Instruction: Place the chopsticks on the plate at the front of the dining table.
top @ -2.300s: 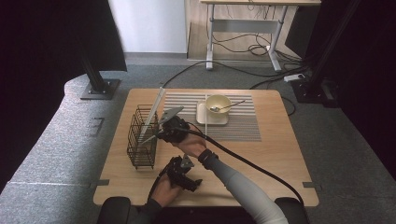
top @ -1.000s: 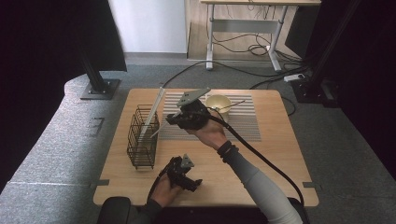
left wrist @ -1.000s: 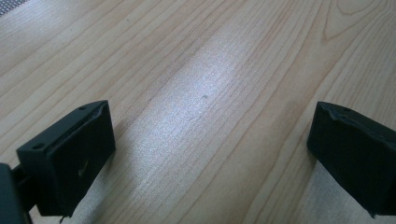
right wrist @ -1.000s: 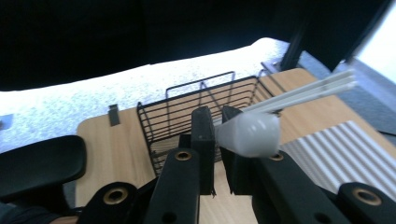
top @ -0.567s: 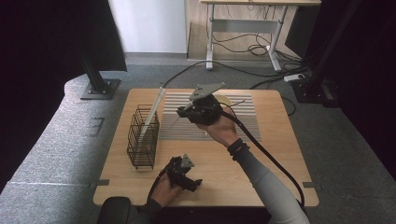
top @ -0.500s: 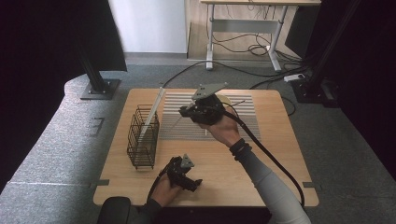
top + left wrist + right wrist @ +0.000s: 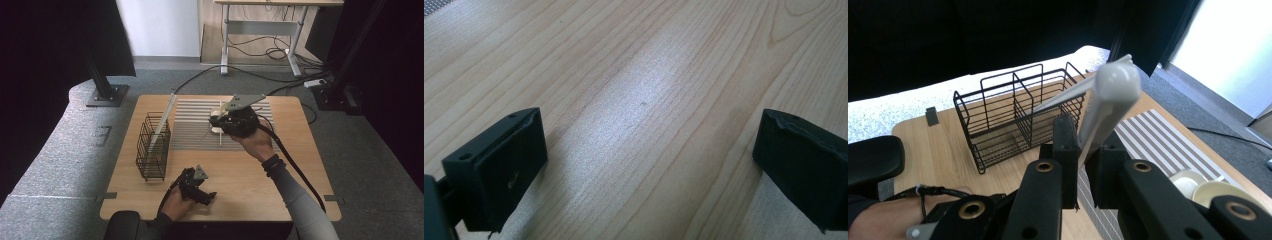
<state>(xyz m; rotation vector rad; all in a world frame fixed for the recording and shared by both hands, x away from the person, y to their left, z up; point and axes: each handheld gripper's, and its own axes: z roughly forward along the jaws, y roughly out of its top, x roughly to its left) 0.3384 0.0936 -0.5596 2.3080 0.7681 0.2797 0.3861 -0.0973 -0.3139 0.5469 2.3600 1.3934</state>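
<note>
Right jaws pinch a white spoon above the striped mat.

The right gripper holds the white spoon by its handle, over the striped mat near the bowl. The left gripper rests on the worktop, jaws spread; the wire basket stands at the left.

Two hand-held grippers are working over the tabletop: the left hand-held gripper near the front edge, the right hand-held gripper toward the back edge. One black wire rack is standing along the left edge, with one flat pale board leaning in it. One striped mat is lying at the back edge. One white spoon is sitting between the right jaws. Two pale dishes, a small cup and a bowl, are resting on the mat.
</note>
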